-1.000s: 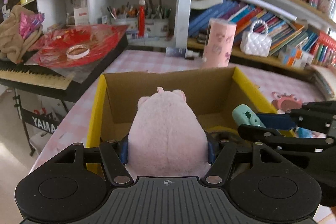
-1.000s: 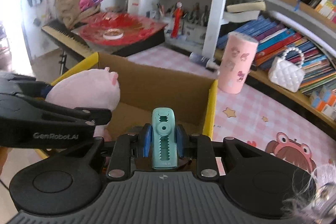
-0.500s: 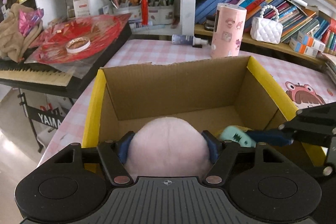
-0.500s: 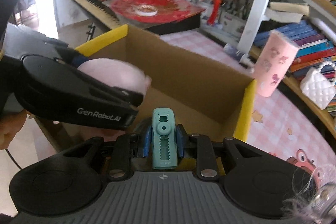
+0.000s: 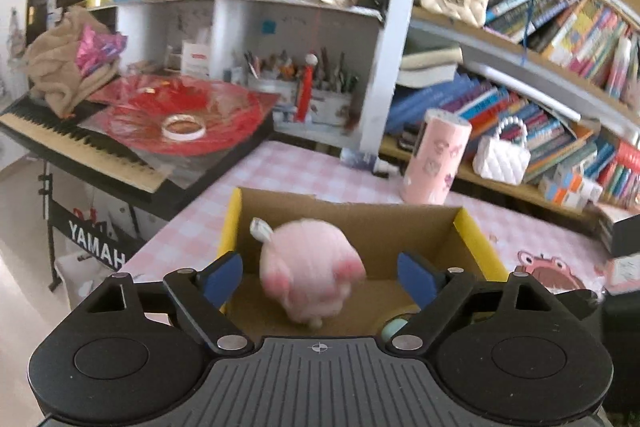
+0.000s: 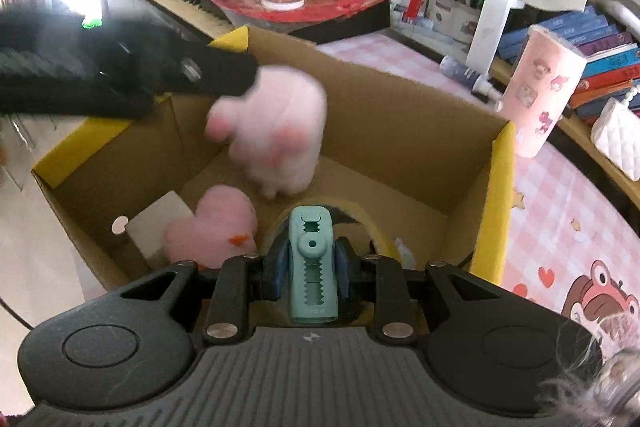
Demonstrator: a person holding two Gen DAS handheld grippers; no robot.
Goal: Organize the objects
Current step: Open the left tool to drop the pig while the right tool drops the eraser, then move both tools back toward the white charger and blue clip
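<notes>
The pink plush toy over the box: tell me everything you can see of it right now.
The pink plush toy is round, fuzzy and pale pink, with darker pink patches and a white tag at its top. It is motion-blurred inside the cardboard box, free between the left gripper's open jaws. Whether it has landed is unclear.

White capitals "YAMAH", cut off at the edge, stand on the black cross-panel of the keyboard stand [image 5: 94,247], at about eight o'clock in the left wrist view. The small print on the teal toothed plastic clip [image 6: 314,267] in the right wrist view is perhaps lettering, too small to read.
</notes>
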